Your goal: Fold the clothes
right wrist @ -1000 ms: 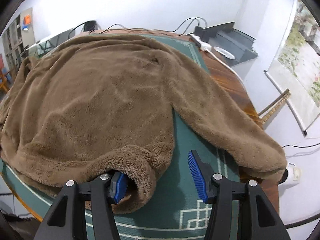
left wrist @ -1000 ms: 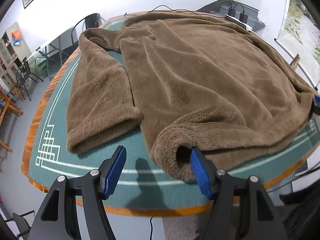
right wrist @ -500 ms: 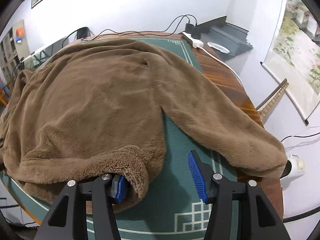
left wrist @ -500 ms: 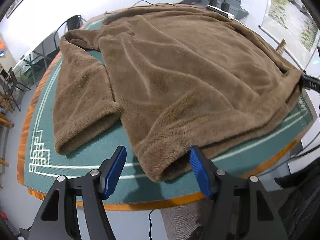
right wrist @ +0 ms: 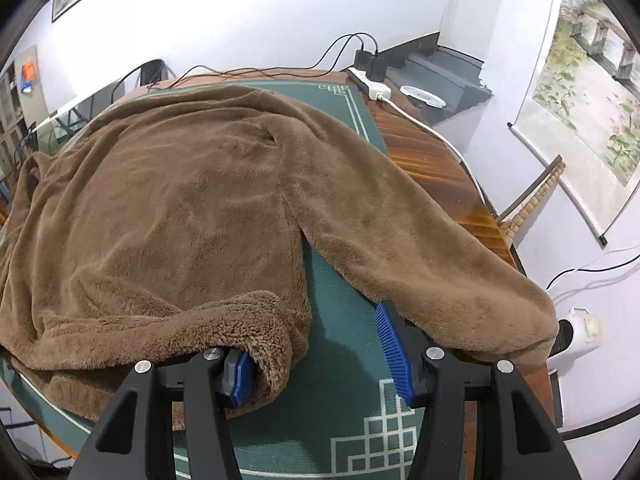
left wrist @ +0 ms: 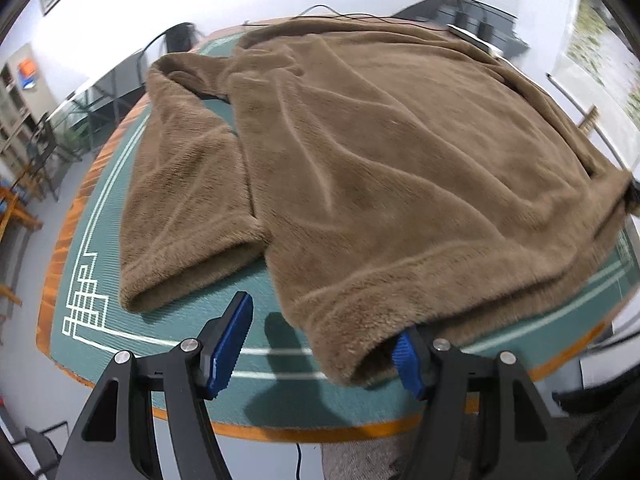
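A brown fleece sweater is being spread over most of a green mat on the wooden tabletop. In the left wrist view, bare mat is being left open at the left and near edges, with the orange tabletop rim showing just beyond it. The left sleeve is lying flat beside the body of the sweater, its cuff pointing toward the near edge.

The left claw is being held wide open at the near corner of the hem. Its left finger is standing clear over bare mat, while its right finger is being covered by the hem corner, which is lying between the two fingers.

In the right wrist view, the right claw is also being held wide open. Its left finger is being tucked under the turned-up hem corner, and its right finger is sitting just beneath the edge of the right sleeve. A strip of bare mat is being left between body and sleeve. The sleeve is running out over the tabletop's right edge, where its cuff is hanging past the rim.
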Demonstrator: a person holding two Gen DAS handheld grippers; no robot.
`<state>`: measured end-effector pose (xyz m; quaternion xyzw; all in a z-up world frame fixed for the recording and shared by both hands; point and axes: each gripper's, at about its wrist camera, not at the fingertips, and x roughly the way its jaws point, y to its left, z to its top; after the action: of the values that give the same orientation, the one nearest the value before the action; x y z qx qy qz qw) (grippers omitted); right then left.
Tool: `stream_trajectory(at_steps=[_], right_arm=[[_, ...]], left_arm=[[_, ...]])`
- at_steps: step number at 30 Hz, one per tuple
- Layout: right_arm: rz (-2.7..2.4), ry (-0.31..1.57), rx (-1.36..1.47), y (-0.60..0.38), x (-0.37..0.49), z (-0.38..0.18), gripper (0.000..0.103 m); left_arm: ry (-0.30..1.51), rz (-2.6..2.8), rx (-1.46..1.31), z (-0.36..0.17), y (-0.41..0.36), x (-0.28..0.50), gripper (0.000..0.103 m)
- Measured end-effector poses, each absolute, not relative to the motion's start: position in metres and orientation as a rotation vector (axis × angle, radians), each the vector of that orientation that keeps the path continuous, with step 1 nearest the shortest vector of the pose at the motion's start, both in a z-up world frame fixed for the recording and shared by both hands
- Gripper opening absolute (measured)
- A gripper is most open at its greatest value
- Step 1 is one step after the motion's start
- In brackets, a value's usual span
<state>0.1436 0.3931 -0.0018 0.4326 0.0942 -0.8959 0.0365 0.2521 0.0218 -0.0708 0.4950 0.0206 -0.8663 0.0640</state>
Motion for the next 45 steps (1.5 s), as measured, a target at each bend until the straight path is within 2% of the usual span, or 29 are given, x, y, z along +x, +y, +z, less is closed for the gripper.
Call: stream_trajectory(at_steps=[1, 3, 4, 5, 6, 8, 12, 15, 18, 23, 28, 29, 32, 34, 35, 36, 45], right_arm=[[-2.739, 0.323, 1.327, 0.391, 0.145, -0.003, 0.056], [-2.705, 0.367, 1.337, 0.387, 0.149, -0.007, 0.052], [-2.689, 0.376, 1.346, 0.387, 0.150, -0.009, 0.045], [-2.673, 0.385, 1.355, 0.386, 0.152, -0.011, 0.033], [-2.661, 0.390, 1.366, 0.387, 0.153, -0.012, 0.032], [-2.629, 0.408, 1.379, 0.387, 0.159, -0.012, 0.030], [-2.590, 0.490, 1.350, 0.384, 0.179, 0.001, 0.030], [-2.583, 0.492, 1.338, 0.386, 0.194, 0.015, 0.030], [-2.559, 0.507, 1.364, 0.387, 0.201, 0.015, 0.030], [-2.500, 0.501, 1.467, 0.390, 0.200, -0.016, 0.030], [-2.469, 0.532, 1.483, 0.387, 0.199, -0.025, 0.030], [-2.450, 0.531, 1.490, 0.387, 0.198, -0.027, 0.031], [-2.392, 0.534, 1.501, 0.387, 0.195, -0.029, 0.036], [-2.376, 0.561, 1.483, 0.387, 0.196, -0.027, 0.052], [-2.365, 0.564, 1.470, 0.387, 0.198, -0.025, 0.064], [-2.360, 0.555, 1.463, 0.390, 0.200, -0.023, 0.069], [-2.342, 0.381, 1.422, 0.401, 0.200, 0.006, 0.069]], left_arm=[[0.073, -2.613, 1.482, -0.067, 0.018, 0.252, 0.064], [0.095, -2.607, 1.456, -0.060, 0.011, 0.251, 0.045], [0.106, -2.603, 1.444, -0.057, 0.008, 0.251, 0.044], [0.116, -2.600, 1.431, -0.053, 0.004, 0.251, 0.044], [0.126, -2.613, 1.416, -0.047, 0.000, 0.252, 0.044], [0.125, -2.657, 1.381, -0.028, -0.006, 0.258, 0.044], [-0.007, -2.741, 1.309, 0.011, -0.011, 0.277, 0.044], [-0.031, -2.772, 1.323, 0.023, -0.013, 0.289, 0.044], [-0.055, -2.753, 1.405, 0.009, -0.012, 0.293, 0.044], [-0.016, -2.659, 1.587, -0.045, -0.008, 0.294, 0.044], [-0.029, -2.641, 1.630, -0.060, -0.010, 0.294, 0.045], [-0.026, -2.636, 1.645, -0.062, -0.012, 0.293, 0.049], [-0.002, -2.623, 1.705, -0.067, -0.020, 0.293, 0.068], [0.036, -2.635, 1.737, -0.065, -0.027, 0.296, 0.075], [0.044, -2.635, 1.740, -0.063, -0.031, 0.298, 0.079], [0.051, -2.633, 1.740, -0.062, -0.036, 0.300, 0.080], [0.155, -2.670, 1.741, -0.048, -0.055, 0.301, 0.081]])
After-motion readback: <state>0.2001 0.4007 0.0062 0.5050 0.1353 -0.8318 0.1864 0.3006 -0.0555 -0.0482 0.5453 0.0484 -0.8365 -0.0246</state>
